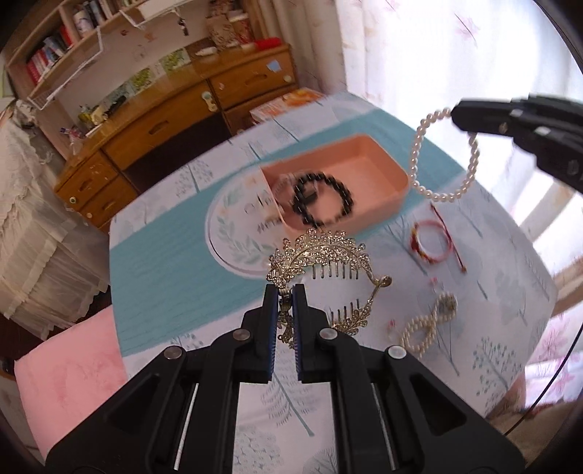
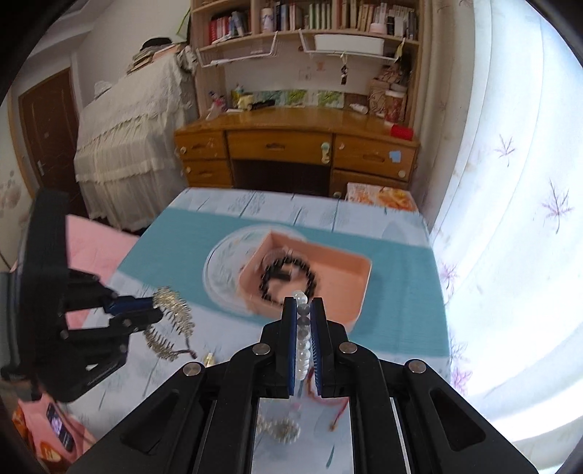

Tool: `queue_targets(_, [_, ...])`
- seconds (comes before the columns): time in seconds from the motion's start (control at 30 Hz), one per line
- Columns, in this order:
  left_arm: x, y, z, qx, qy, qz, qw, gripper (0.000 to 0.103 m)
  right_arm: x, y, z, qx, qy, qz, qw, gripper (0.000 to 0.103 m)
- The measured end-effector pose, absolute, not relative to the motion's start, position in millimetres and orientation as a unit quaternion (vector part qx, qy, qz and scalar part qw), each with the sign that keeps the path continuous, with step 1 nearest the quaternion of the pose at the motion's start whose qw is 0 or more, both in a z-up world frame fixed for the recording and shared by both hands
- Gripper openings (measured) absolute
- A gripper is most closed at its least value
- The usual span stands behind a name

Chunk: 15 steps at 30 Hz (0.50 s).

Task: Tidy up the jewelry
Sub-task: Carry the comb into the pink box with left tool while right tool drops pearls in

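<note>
Behind the tabletop (image 1: 153,255) stands a wooden desk (image 2: 291,146) with bookshelves (image 2: 309,22) above it, and a pale curtain (image 2: 510,182) glows on one side. My left tongs (image 1: 286,291) are clamped on a gold hair comb (image 1: 320,255) set with small stones; it hangs off the blue pads, raised clear of the patterned cloth. My right tongs (image 2: 303,302) are clamped on a pearl bracelet (image 1: 442,156); in the left view the loop dangles free in the air from the tips, above the far corner of the pink box (image 1: 379,160).

That box sits open in the middle of the tabletop, partly over a round printed mat (image 1: 233,233). A black bead bracelet (image 1: 324,200) lies inside it, blurred in both views. On the cloth beside the box, toward the curtain side, rests a red cord bracelet (image 1: 433,244). Nearer to me lies a second pearl piece (image 1: 426,324) twisted into a figure eight with a small gold clasp. A pink cloth (image 1: 73,364) lies off the tabletop's near edge on my left.
</note>
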State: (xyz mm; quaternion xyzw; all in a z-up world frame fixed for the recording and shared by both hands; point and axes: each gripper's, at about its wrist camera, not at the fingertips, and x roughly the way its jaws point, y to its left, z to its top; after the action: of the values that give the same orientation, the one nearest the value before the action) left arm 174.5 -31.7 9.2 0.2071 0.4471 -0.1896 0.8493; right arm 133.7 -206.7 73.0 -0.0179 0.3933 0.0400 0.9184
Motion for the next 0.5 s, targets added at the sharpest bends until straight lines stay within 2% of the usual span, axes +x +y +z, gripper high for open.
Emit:
queue_targets(0.2, [220, -42, 36, 0.172, 0.431, -0.174, 0.869, 0.005, 207, -220, 66, 0.007, 0.41, 0.009, 0.912, 0.007])
queue_targets(0.5, [274, -82, 18, 0.139, 0.452, -0.189, 0.861, 0.005, 280, -243, -11, 0.082, 0.484, 0.021, 0.871, 0.009])
